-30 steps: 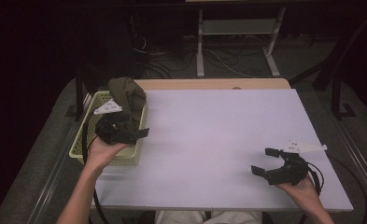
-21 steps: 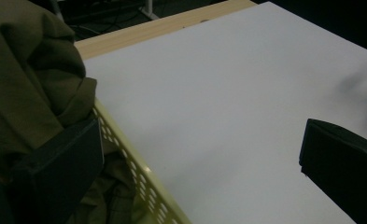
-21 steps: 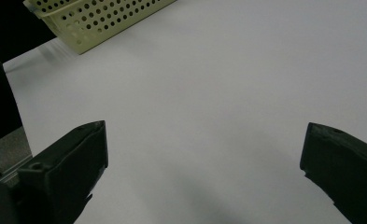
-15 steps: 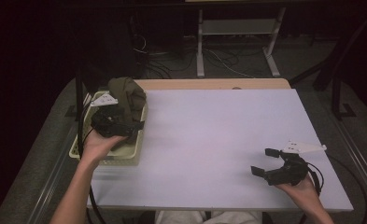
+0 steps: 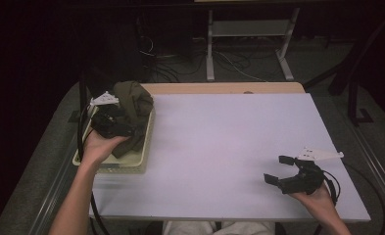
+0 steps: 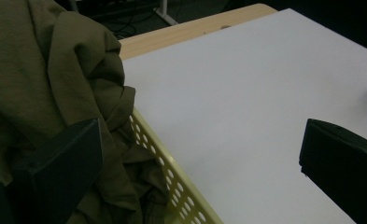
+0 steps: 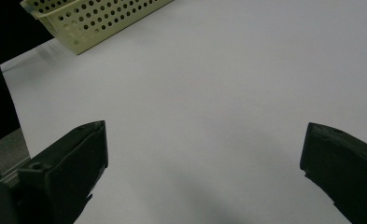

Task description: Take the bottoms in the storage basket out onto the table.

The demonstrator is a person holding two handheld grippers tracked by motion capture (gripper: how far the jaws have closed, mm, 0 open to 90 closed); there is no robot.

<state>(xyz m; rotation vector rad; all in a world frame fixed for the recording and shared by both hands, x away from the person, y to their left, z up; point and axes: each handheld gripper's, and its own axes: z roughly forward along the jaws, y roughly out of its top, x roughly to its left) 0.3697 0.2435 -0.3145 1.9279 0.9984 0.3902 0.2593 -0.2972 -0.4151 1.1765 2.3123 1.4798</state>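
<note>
We count one garment, one basket and two hand-held grippers on one table [image 5: 229, 147]. The single olive-green garment [image 5: 133, 100] lies heaped in the one pale yellow perforated basket [image 5: 112, 162], which sits at the left edge of the table, towards the far half; part of the cloth hangs over the basket's right wall. Our left hand-held gripper [image 5: 126, 128] hangs over the basket, just beside the near side of the heap. In the left gripper view its two black jaws stand wide apart, released: one jaw is down against the folds of the garment [image 6: 45, 84], the other is out over the bare white table [image 6: 246, 102], and the basket's holed rim [image 6: 172, 177] runs between them. Nothing is pinched between them. Our right hand-held gripper [image 5: 277, 170] is at the near right corner of the table, well apart from the basket, its two jaws spread and holding nothing. In the right gripper view the basket [image 7: 97, 18] shows at the far left.
</note>
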